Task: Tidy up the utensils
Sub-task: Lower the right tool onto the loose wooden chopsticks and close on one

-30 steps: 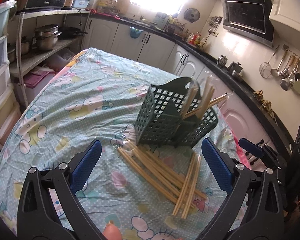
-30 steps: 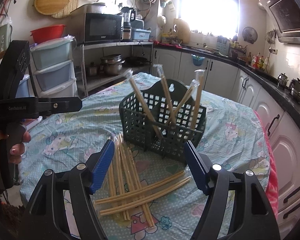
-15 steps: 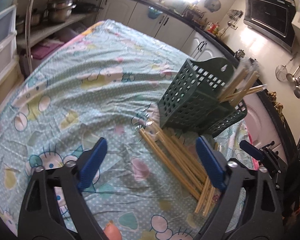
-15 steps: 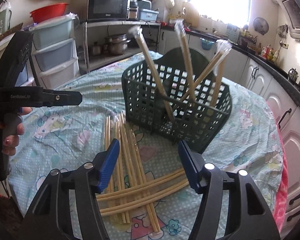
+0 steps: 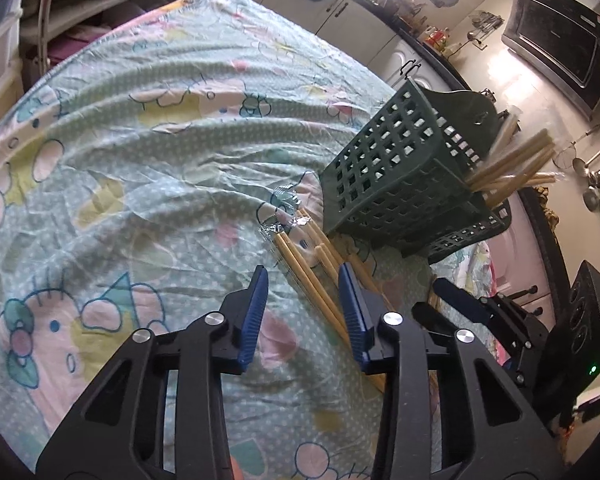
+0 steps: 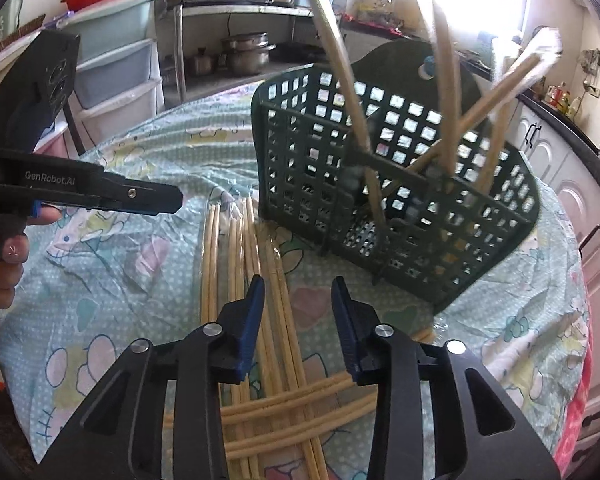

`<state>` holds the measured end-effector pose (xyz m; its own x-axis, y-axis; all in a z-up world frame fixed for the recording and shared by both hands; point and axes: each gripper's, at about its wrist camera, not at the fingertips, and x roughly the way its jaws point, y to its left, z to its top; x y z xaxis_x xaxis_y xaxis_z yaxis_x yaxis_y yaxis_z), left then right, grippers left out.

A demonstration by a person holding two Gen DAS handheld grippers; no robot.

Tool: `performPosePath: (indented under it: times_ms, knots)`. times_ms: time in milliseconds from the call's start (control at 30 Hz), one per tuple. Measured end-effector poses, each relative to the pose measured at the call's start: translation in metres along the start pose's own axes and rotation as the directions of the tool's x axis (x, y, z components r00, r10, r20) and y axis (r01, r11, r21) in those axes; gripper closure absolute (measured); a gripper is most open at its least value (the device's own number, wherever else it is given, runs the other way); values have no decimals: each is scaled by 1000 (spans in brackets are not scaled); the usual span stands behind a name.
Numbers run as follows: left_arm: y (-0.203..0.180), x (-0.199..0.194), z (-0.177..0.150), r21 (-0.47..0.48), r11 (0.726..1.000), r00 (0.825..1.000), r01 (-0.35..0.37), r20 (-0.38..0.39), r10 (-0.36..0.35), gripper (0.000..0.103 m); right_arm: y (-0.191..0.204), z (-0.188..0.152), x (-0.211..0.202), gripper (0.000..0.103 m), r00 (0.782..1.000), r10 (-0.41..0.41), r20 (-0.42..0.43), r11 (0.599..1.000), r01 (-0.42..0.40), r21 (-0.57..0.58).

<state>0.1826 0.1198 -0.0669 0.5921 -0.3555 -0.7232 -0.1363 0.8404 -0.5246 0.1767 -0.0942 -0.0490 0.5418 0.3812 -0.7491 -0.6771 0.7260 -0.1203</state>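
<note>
A dark green lattice utensil basket (image 5: 404,184) (image 6: 400,184) stands on the table and holds several wrapped bamboo chopsticks (image 6: 340,64) leaning out of it. Several loose chopsticks (image 5: 312,272) (image 6: 260,280) lie on the cloth beside the basket. My left gripper (image 5: 302,292) is open, low over the near ends of the loose chopsticks, its fingers either side of them. My right gripper (image 6: 298,304) is open, low over the same pile from the other side. Each gripper shows in the other's view (image 5: 472,308) (image 6: 100,192).
The round table wears a pale green cartoon-print cloth (image 5: 140,140). Crumpled clear wrappers (image 5: 284,208) lie by the chopstick tips. Kitchen counters, cabinets, a shelf with pots (image 6: 244,52) and plastic drawers (image 6: 112,64) ring the table.
Both grippers have come down and forward toward the loose chopsticks, and both have narrowed their jaws from wide open to a smaller gap. The basket has not moved.
</note>
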Motion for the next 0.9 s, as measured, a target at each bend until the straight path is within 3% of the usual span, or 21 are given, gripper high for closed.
performPosePath:
  times_ms: [400,900]
  knots:
    - [15,24,13,-63,998,999,-20,-41,17,75,2,7,35,75,997,15,-70,1000,-16,-26]
    - [17,41,22,-84,995,997,-53,-61,48,75,-1,14,59,81,989,77,-126,997,-75,20]
